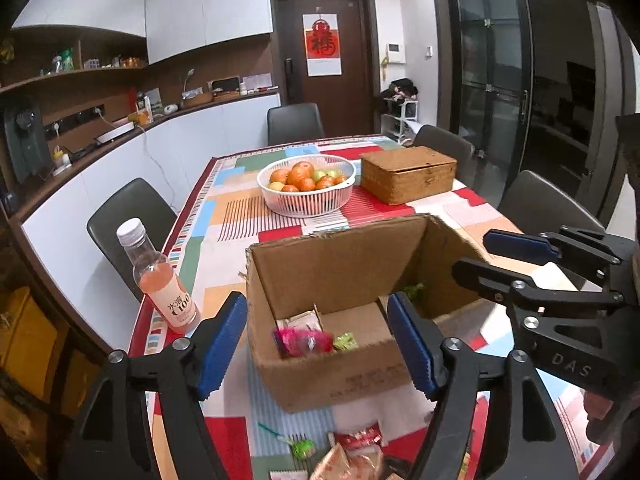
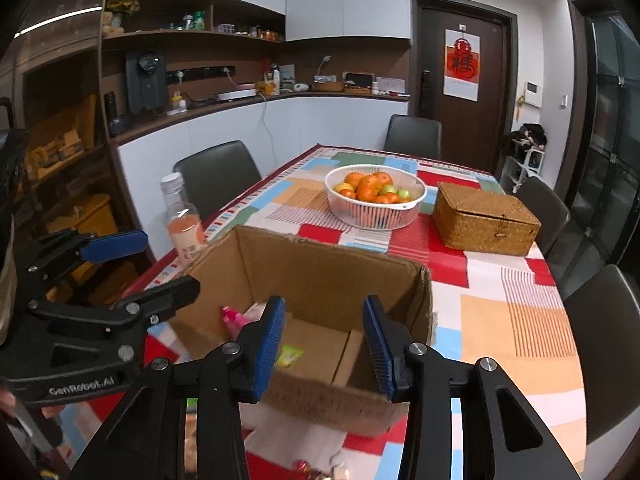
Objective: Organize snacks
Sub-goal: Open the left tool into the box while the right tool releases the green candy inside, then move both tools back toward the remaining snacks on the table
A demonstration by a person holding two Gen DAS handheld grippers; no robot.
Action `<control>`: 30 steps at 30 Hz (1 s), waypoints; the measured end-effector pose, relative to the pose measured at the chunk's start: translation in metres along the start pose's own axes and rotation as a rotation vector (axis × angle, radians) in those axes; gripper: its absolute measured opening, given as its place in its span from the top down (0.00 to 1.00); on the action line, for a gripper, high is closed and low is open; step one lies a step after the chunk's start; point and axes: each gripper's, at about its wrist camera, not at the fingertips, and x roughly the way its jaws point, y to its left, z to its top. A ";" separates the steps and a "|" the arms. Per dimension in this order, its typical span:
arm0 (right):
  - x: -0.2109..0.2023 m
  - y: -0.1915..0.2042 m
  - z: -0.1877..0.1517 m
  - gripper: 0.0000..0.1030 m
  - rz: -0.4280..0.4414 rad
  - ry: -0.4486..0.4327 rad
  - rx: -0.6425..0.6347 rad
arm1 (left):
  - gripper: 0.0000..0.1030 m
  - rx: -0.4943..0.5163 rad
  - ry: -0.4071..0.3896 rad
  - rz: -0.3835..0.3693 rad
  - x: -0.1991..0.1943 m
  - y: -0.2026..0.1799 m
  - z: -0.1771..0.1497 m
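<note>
While both tools gape empty, the snack-filled cardboard box sits just ahead.

Right gripper hovers over near edge of open cardboard box, jaws apart, nothing between blue pads. Inside box: pink wrapper at left, yellow-green candy on bottom flap. Left gripper just left of box, jaws apart, empty. Pink drink bottle upright beyond box's left corner, near tabletop edge. White basket of oranges and green fruit farther back; closed wicker box to its right. Patchwork tablecloth covers tabletop.
</note>
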 end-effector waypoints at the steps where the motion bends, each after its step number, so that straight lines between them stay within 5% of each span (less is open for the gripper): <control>1: -0.004 0.001 -0.001 0.60 0.004 -0.002 0.001 | 0.30 -0.004 -0.006 0.001 -0.005 0.000 -0.002; 17: -0.052 0.024 -0.047 0.54 0.059 0.001 0.023 | 0.17 -0.050 -0.011 0.067 -0.076 -0.010 -0.067; 30: -0.056 0.037 -0.108 0.48 0.003 0.109 -0.005 | 0.16 -0.025 0.075 0.118 -0.070 -0.022 -0.134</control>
